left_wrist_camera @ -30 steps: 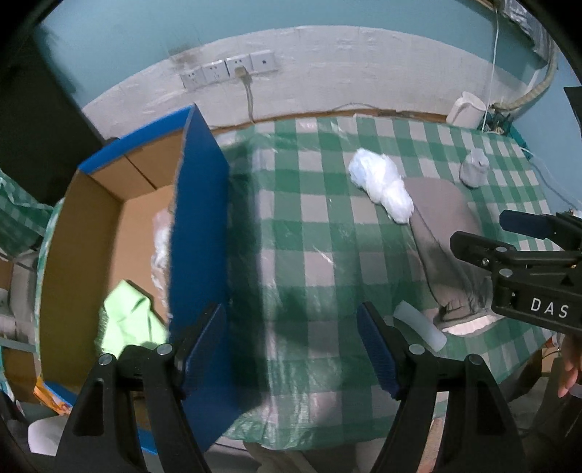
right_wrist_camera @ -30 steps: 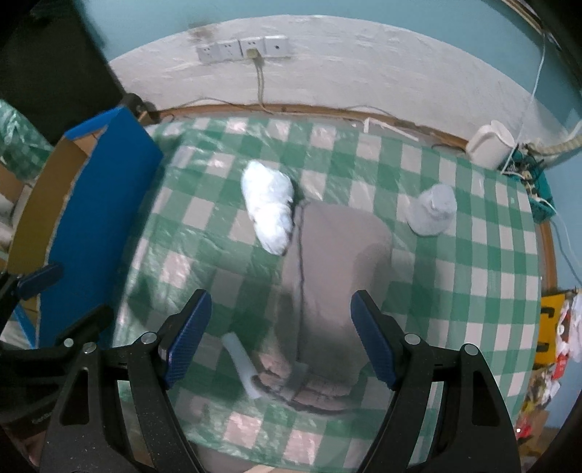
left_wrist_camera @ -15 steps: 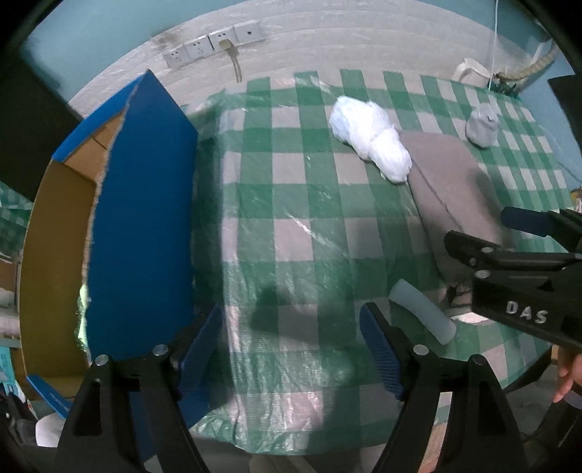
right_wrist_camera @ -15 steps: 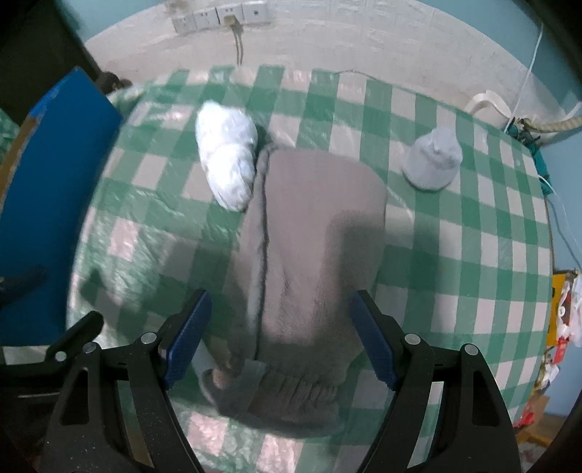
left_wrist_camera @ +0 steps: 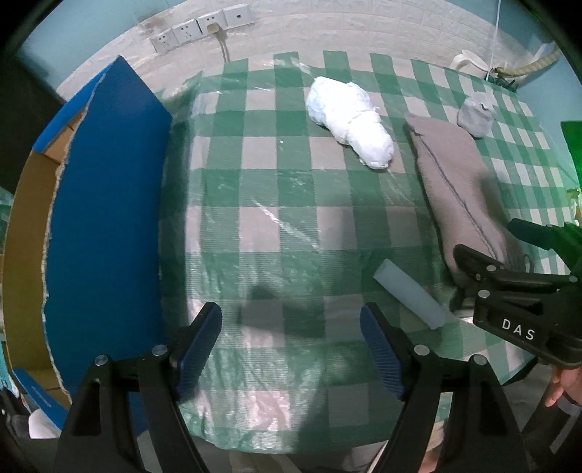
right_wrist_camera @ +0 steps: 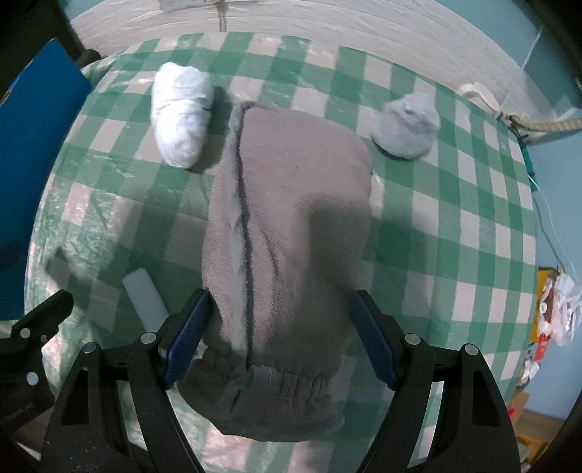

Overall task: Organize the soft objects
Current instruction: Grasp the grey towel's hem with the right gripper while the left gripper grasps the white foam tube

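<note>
A folded grey fleece garment [right_wrist_camera: 291, 218] lies on the checked table, its cuffed end toward me. My right gripper [right_wrist_camera: 280, 329] hangs open straight above that end, one finger on each side of the cloth, and I see no pinch. A white soft bundle [right_wrist_camera: 182, 112] lies to the garment's left, a small pale blue soft piece [right_wrist_camera: 405, 123] to its right. My left gripper [left_wrist_camera: 291, 342] is open over bare tablecloth near the front edge, nothing between its fingers. From there I see the garment [left_wrist_camera: 458, 182], the bundle [left_wrist_camera: 349, 116] and the right gripper [left_wrist_camera: 483, 269].
A pale foam bar [left_wrist_camera: 409, 294] lies between the two grippers, left of the garment. A cardboard box with a raised blue flap [left_wrist_camera: 105, 218] stands off the table's left edge. Wall sockets [left_wrist_camera: 203, 25] and cables sit behind; clutter [right_wrist_camera: 553, 305] lies beyond the right edge.
Both grippers have come down toward the table. The right one now straddles the grey garment's near end. The left view has swung off the box's inside onto the tablecloth.
</note>
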{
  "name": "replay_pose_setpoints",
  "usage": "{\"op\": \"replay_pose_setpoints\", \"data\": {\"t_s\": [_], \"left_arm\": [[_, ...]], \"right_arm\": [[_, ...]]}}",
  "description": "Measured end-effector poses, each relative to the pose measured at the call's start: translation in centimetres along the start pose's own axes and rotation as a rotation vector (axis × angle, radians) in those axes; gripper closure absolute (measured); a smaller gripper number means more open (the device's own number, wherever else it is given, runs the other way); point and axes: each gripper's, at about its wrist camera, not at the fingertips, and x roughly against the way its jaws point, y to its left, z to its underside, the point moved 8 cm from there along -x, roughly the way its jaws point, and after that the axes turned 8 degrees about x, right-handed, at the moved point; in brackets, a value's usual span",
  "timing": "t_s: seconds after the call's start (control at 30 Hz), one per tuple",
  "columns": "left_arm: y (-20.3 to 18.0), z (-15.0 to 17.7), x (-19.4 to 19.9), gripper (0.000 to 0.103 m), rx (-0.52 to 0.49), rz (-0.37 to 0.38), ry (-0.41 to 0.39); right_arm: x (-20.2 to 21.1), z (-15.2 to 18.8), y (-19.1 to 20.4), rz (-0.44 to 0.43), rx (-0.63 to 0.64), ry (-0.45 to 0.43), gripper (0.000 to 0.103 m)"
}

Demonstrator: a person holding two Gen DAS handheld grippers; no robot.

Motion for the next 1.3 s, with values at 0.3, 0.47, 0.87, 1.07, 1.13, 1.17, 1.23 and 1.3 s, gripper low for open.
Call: {"op": "replay_pose_setpoints", "data": {"t_s": [0.3,0.47,0.87,1.07,1.13,1.17,1.23,1.3], "left_arm": [[-2.5,0.3,-0.9,0.023,0.004,0.048,0.046],[-4.1,0.5,-1.0,0.023,0.015,0.073,0.06],[-6.8,-0.6,-2.6,0.023,0.14,0.162,0.112],[-8.1,-0.1,-3.4,0.023,0.147,0.159,0.146],[-8.9,-0.1,-4.1,0.023,0.144,0.16,0.157],[-9.1,-0.1,-4.3,0.023,0.145,0.161,0.162],[-9.4,0.1,-4.8,0.023,0.149,0.166,0.171],[-9.8,-0.1,-5.1,0.023,0.149,0.165,0.163]], "right_arm": [[0.2,1.3,-2.5,-0.001,-0.029,0.002,0.025],[0.8,2.0,-3.7,-0.012,-0.056,-0.014,0.024],[1.1,2.8,-5.7,-0.047,-0.093,-0.046,0.024],[0.7,2.8,-6.8,-0.051,-0.087,-0.056,0.024],[0.7,2.9,-6.7,-0.054,-0.087,-0.058,0.024],[0.6,2.9,-6.8,-0.056,-0.086,-0.058,0.024],[0.4,2.9,-6.9,-0.057,-0.086,-0.059,0.024],[0.3,2.8,-7.1,-0.06,-0.087,-0.061,0.024]]}}
